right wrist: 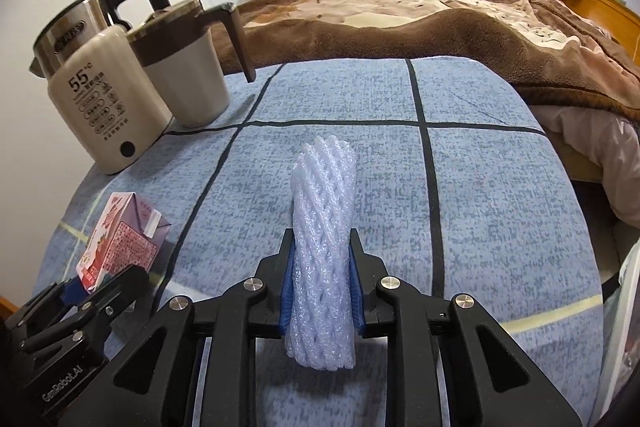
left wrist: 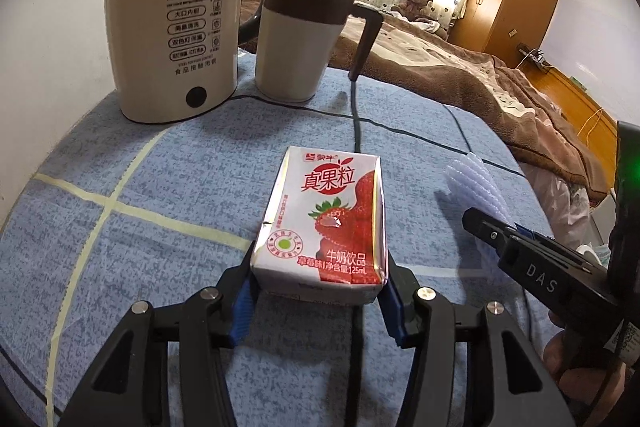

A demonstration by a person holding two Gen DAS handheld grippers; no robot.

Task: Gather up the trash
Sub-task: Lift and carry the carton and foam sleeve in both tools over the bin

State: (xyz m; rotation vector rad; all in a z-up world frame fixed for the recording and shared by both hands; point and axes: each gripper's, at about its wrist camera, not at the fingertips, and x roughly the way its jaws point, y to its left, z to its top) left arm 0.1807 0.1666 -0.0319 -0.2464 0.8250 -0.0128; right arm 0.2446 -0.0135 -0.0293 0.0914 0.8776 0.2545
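Already the left gripper (left wrist: 318,293) has its blue-padded fingers (left wrist: 240,311) pinching the small milk carton (left wrist: 324,223), upright near the surface's left edge. Just beside it, the right gripper (right wrist: 320,281) squeezes a roll of white foam netting (right wrist: 324,259) between its fingers, with open blue checked cloth (right wrist: 500,187) ahead to the far edge. At the far left corner stand a cream kettle (left wrist: 176,39) and a lidded mug (left wrist: 300,39), touching. Beyond lies a bed (right wrist: 400,15) under a brown fleece blanket.
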